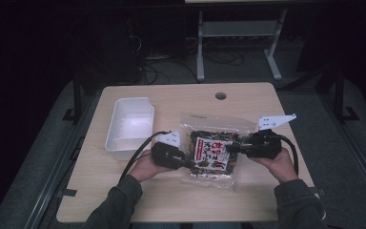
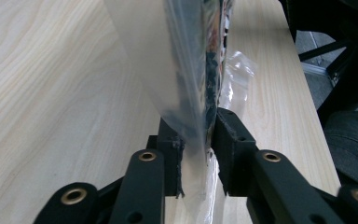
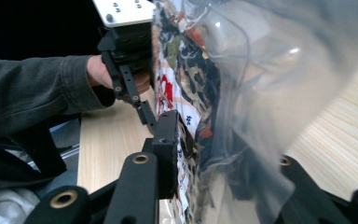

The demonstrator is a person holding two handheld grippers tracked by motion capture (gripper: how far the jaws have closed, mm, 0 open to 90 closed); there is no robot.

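A clear plastic bag (image 1: 209,150) of dark dried food with a red and white label is held up over the wooden table (image 1: 171,200), tilted. My left gripper (image 1: 189,163) is shut on the bag's lower left edge; in the left gripper view both pads pinch the clear film (image 2: 191,70) at the gripper (image 2: 198,135). My right gripper (image 1: 229,148) is at the bag's right edge. In the right gripper view the bag (image 3: 191,93) lies between the jaws of the gripper (image 3: 214,144): the left pad presses on the label, and the film hides the right jaw.
An empty white tray (image 1: 124,102) stands on the table at the left, behind my left hand. A round cable hole (image 1: 220,95) sits near the far edge. Dark floor, cables and a desk frame (image 1: 200,47) lie beyond the table.
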